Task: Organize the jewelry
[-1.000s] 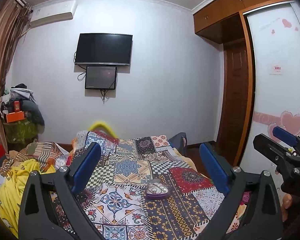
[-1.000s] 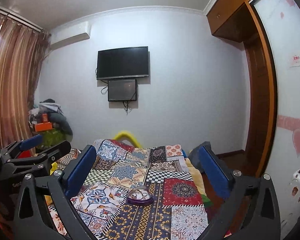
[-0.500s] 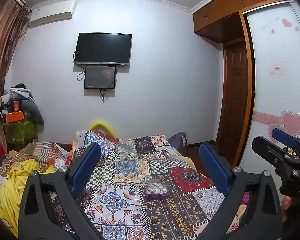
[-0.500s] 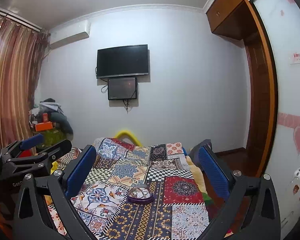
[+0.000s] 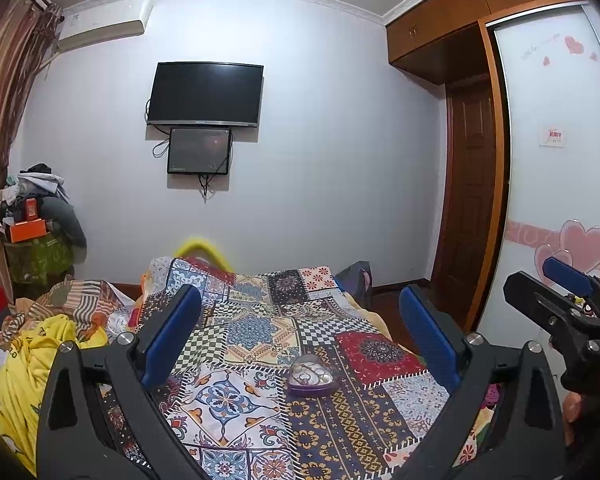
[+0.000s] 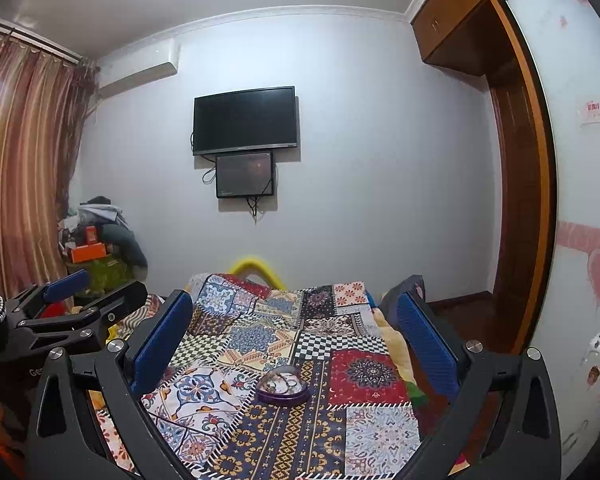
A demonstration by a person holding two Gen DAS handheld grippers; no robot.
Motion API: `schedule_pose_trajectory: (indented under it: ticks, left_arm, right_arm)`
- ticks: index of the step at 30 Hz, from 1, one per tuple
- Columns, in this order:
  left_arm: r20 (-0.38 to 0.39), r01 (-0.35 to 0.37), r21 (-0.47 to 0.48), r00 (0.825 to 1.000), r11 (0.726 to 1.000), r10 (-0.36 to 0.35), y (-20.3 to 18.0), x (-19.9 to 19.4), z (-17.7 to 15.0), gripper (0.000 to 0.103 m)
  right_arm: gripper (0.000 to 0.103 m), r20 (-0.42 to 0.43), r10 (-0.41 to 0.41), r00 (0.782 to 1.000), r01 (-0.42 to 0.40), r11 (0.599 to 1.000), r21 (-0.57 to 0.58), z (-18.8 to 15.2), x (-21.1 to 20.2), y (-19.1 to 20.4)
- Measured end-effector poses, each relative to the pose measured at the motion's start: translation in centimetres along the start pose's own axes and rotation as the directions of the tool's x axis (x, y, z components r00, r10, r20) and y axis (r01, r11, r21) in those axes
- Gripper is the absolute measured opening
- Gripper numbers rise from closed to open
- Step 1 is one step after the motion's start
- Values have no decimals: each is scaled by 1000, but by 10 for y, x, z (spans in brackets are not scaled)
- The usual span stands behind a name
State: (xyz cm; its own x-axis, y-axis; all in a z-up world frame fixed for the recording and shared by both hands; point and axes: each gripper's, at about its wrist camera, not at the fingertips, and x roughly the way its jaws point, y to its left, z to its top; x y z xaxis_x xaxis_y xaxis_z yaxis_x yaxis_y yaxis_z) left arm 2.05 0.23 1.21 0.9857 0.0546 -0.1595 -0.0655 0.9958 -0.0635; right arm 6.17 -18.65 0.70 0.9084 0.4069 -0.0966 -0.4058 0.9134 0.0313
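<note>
Little had changed vs 1 s ago: both views drifted a touch, w/ the right cam tipping slightly down so the box (image 6: pixel 283 385) sat a bit higher in frame. No approach yet, so in my judgement the task hadn't really started.

Left gripper (image 5: pixel 300 344) was released, jaws spread wide, nothing between them, held above the near end of the bed. Right gripper (image 6: pixel 296 344) same: spread wide, nothing held, hovering. Each showed at the edge of the other's view, side by side and apart.

The box (image 5: pixel 311 375), a small purple heart-shaped one w/ a clear lid, lay on the quilt (image 5: pixel 256 336) near the middle, lid seemingly on. Ring-like bits showed inside; too small to tell exactly what.

Around: TV (image 5: pixel 206 94) on the far wall w/ a smaller screen (image 5: pixel 200 151) under it, AC (image 5: pixel 104 26) top left, curtain (image 6: pixel 24 168) left, wardrobe (image 5: pixel 560 168) right, door (image 5: pixel 470 204) beside it. Clothes pile (image 5: pixel 36 344) left of the quilt; yellow curved thing (image 5: pixel 202 250) at the far end of the bed.

Nothing stood btwn grippers and box. Likely snags: soft quilt lets the box shift or tip, and the lid prob needs one gripper to steady the base.
</note>
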Motion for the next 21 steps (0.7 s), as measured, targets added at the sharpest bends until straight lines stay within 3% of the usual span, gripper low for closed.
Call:
schedule_pose_trajectory:
  ticks: [21]
  left_arm:
    - [-9,2,-24,1000,1000,-3,3,3,-1,102]
  right_arm:
    - [101,-4,-2,1000,2,1000,-1,0,-1,0]
